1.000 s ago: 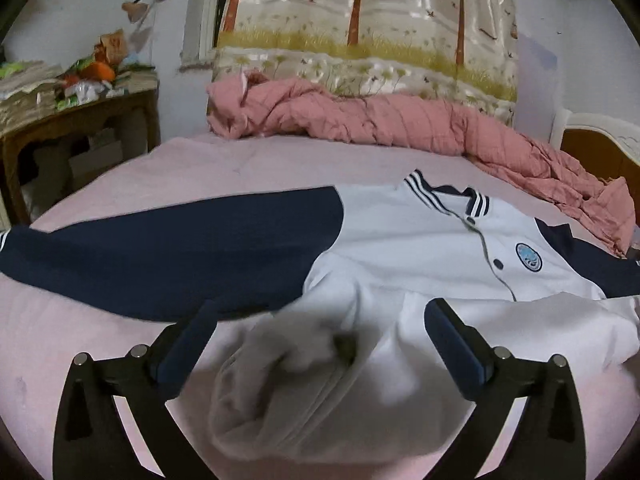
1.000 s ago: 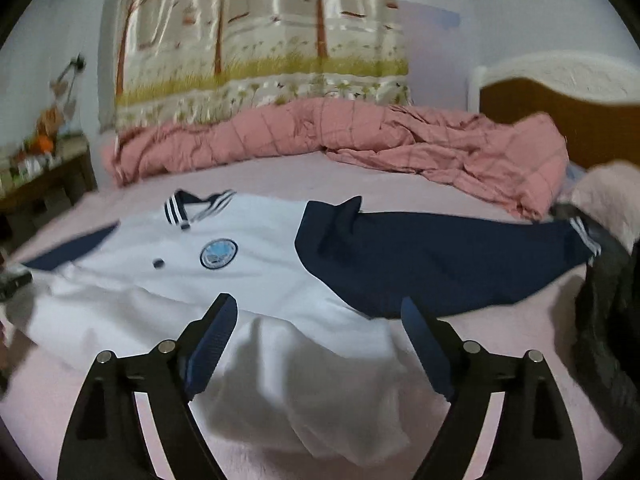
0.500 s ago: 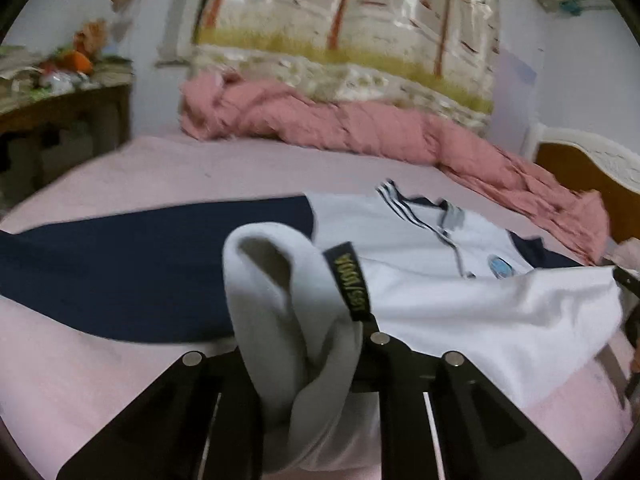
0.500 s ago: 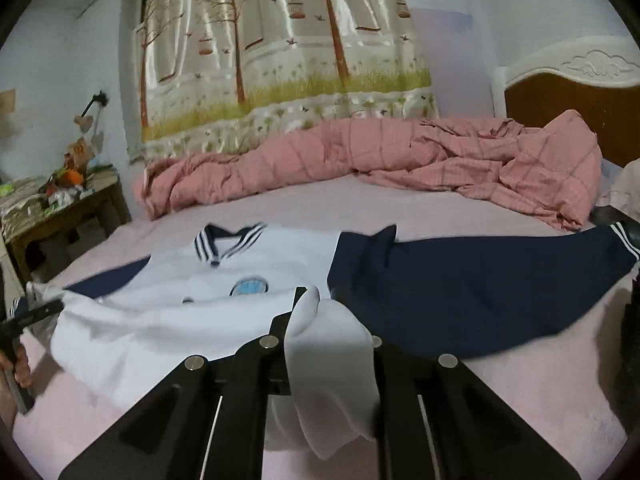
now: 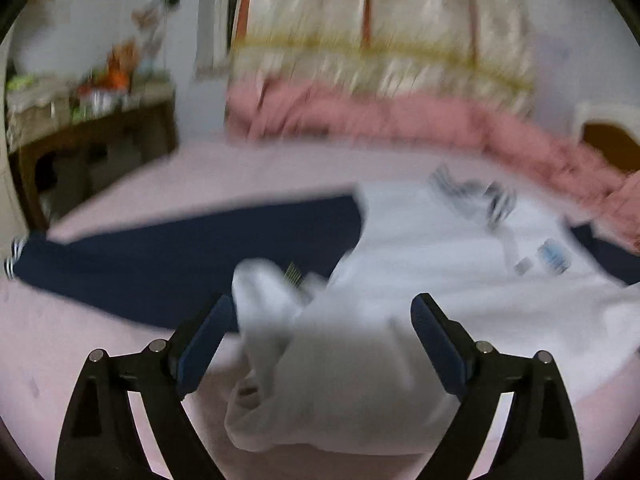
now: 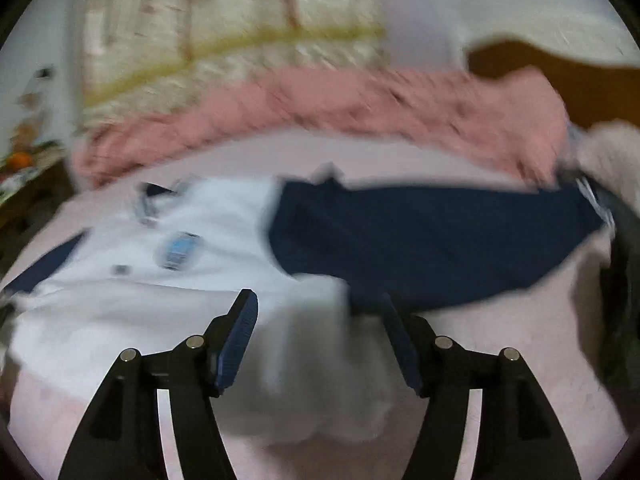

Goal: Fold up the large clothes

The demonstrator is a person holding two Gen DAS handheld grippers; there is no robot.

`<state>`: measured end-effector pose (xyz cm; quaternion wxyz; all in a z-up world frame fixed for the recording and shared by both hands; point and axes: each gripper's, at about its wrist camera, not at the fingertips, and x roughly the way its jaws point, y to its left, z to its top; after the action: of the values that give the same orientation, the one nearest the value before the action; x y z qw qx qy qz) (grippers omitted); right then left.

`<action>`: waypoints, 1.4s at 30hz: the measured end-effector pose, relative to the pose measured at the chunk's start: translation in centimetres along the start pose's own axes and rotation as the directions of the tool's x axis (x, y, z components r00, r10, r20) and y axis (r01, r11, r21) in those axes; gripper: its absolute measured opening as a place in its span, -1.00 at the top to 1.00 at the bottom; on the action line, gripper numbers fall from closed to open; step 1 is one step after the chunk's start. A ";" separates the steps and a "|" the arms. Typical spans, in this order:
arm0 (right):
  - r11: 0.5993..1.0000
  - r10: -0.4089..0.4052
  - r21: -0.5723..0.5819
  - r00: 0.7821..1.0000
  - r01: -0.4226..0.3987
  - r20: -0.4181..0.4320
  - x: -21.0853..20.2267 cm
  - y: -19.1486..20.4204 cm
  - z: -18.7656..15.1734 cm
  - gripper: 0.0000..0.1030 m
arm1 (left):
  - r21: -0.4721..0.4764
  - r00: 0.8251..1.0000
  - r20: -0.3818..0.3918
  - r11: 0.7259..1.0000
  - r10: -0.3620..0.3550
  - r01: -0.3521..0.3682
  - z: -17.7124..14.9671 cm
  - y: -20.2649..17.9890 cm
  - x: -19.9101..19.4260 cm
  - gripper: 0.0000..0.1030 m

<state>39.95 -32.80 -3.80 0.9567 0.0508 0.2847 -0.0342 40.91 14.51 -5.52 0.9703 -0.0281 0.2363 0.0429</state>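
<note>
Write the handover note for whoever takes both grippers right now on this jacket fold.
Left gripper: open, holding nothing; the bunched white hem lies between its fingers.
Right gripper: open, white hem fabric between its fingers, not clamped.
Jacket: front up on the pink bed, both navy sleeves spread out to the sides, collar toward the pink quilt. Both views are motion-blurred.
Done: jacket laid out; the bottom hem is bunched up near the grippers.
Left: sleeves not folded in, body not folded. Probably regrip the hem corners first.

White jacket [image 5: 440,264] with navy sleeves [image 6: 432,240] on pink sheet [image 5: 240,172].
</note>
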 end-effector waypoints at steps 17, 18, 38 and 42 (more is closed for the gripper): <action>0.977 0.003 -0.202 0.953 -0.068 -0.303 4.1 7.7 -3.4 -0.67 | 0.145 0.954 -0.298 0.987 -0.022 0.067 -3.6 -7.4 3.1 -0.99; 0.977 0.007 -0.203 0.959 -0.067 -0.282 3.6 7.7 -3.4 -0.67 | 0.134 0.958 -0.284 0.988 -0.035 0.076 -3.4 -7.1 2.8 -0.98; 0.900 0.314 0.375 0.926 -0.221 -0.209 2.9 4.4 -5.8 -0.67 | -0.436 0.884 -0.266 0.866 -0.385 0.246 -4.7 -2.5 2.1 -0.99; 0.898 0.261 0.408 0.945 -0.163 -0.198 5.3 3.3 -4.5 -0.28 | -0.399 0.901 -0.297 0.898 -0.316 0.183 -3.0 -1.3 6.4 -0.93</action>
<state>42.27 -29.16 -10.17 0.8827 0.2729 0.3820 0.0222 45.36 13.40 -11.13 0.8870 -0.2438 0.3894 -0.0470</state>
